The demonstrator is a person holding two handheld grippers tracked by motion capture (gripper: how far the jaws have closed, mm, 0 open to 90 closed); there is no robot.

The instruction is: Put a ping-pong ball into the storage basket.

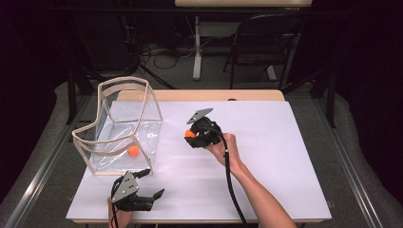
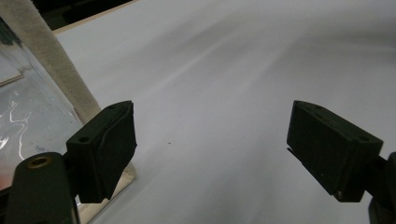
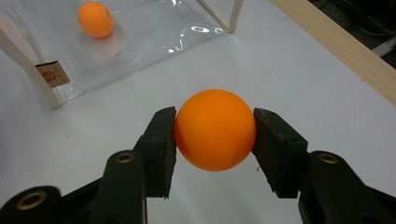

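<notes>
My right gripper (image 3: 215,135) is shut on an orange ball (image 3: 215,129), both pads pressing its sides, above the white table top. From above, that ball (image 1: 190,134) shows at the tip of the right gripper (image 1: 191,135), mid-table, right of the clear bag (image 1: 124,126). A second orange ball (image 1: 133,150) lies inside the bag; it shows as an orange ball (image 3: 95,19) behind the plastic in the right gripper view. My left gripper (image 1: 157,194) rests near the front edge, jaws wide open, nothing between them. Its left pad (image 2: 109,147) stands close to the bag's cream trim (image 2: 56,60).
The clear bag with cream edging stands open-topped at the table's left. The white sheet (image 1: 266,156) covers the table, with a wooden strip (image 1: 199,95) along the far edge. A chair (image 1: 266,42) and table legs stand beyond on the floor.
</notes>
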